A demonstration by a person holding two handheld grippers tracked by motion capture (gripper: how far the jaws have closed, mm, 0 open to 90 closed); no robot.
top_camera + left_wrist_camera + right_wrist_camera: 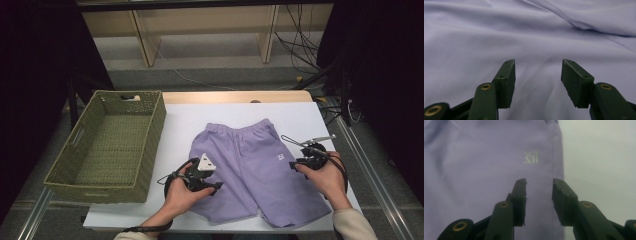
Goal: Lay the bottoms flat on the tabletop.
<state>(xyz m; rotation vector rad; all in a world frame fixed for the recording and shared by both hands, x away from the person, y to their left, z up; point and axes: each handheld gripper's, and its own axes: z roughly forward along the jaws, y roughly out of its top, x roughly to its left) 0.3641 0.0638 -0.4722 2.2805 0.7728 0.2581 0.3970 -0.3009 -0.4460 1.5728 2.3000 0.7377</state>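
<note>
Nearest us, our left gripper [216,186] hovers over the left leg of the lilac shorts [255,165], jaws apart with nothing between them but cloth below. Our right gripper [295,164] sits at the shorts' right edge, close to the small white logo [531,157], jaws likewise parted and empty. We see the shorts lying flat on the white table [185,125], with a green woven basket [107,145] well left of them.

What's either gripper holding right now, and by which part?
Nothing. The left gripper and right gripper both have open jaws above the purple shorts, no fabric pinched.
</note>
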